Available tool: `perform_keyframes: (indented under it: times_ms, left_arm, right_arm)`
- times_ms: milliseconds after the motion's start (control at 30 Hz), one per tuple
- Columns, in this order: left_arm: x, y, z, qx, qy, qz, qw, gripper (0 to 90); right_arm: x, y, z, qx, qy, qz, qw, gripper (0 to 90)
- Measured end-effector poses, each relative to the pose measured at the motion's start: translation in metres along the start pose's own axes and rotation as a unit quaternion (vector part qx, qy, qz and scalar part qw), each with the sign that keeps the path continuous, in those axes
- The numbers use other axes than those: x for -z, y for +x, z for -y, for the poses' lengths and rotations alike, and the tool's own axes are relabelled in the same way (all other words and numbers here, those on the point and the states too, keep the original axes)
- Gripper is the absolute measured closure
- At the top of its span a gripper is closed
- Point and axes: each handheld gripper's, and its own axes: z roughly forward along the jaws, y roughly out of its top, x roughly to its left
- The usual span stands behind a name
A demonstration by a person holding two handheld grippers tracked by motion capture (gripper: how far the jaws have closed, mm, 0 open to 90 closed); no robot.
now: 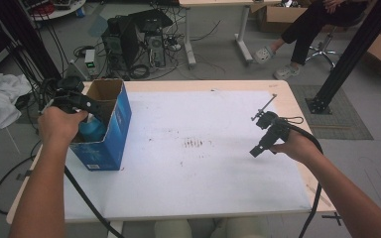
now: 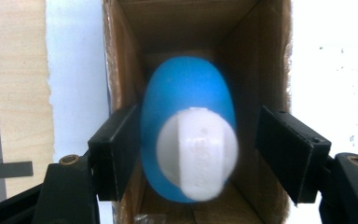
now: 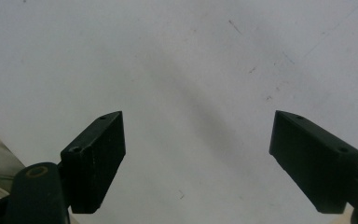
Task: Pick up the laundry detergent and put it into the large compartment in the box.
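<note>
An open blue cardboard box [image 1: 116,124] stands on the table's left side, with a blue bottle [image 1: 92,130] inside it. My left gripper [image 1: 93,108] hangs over the box's open top. In the left gripper view the blue bottle [image 2: 186,88] with its white cap [image 2: 198,154] lies between the jaws of my left gripper [image 2: 196,123]. The left jaw touches the bottle and the right jaw stands apart from it, so the gripper is open. My right gripper [image 1: 262,135] is held over the white mat at the right. My right gripper [image 3: 196,126] is open with nothing between its jaws.
A white mat [image 1: 193,148] covers most of the wooden table [image 1: 287,94]. A small metal rod [image 1: 264,106] lies beyond my right hand. On the floor behind are a computer tower [image 1: 129,42], cables and a black post [image 1: 347,59]. A seated person's legs [image 1: 302,29] are at the back right.
</note>
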Motion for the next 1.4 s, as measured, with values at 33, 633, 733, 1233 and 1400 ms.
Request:
perform_keyframes:
  times_ms: [33, 633, 733, 1233, 1400]
  left_arm:
    - [0.001, 0.000, 0.000, 0.001, -0.001, 0.000, 1.0000, 31.9]
    - [0.042, -0.023, -0.004, -0.015, -0.036, 0.002, 0.9992, 31.1]
    - [0.047, -0.032, -0.005, -0.020, -0.038, 0.006, 0.9991, 31.2]
    - [0.060, -0.087, -0.016, -0.044, -0.050, 0.031, 0.9973, 26.0]
    - [0.062, -0.104, -0.019, -0.054, -0.054, 0.035, 0.9965, 24.8]
  right_arm:
    - [0.001, 0.000, 0.000, -0.003, -0.001, 0.001, 1.0000, 18.2]
    - [0.009, 0.004, 0.004, 0.001, -0.014, 0.002, 0.9999, 18.2]
    - [0.010, 0.005, 0.004, 0.002, -0.013, 0.003, 0.9999, 18.2]
    - [0.013, 0.008, 0.002, 0.008, -0.017, 0.004, 0.9998, 18.2]
    - [0.013, 0.009, 0.002, 0.006, -0.016, 0.003, 0.9999, 18.3]
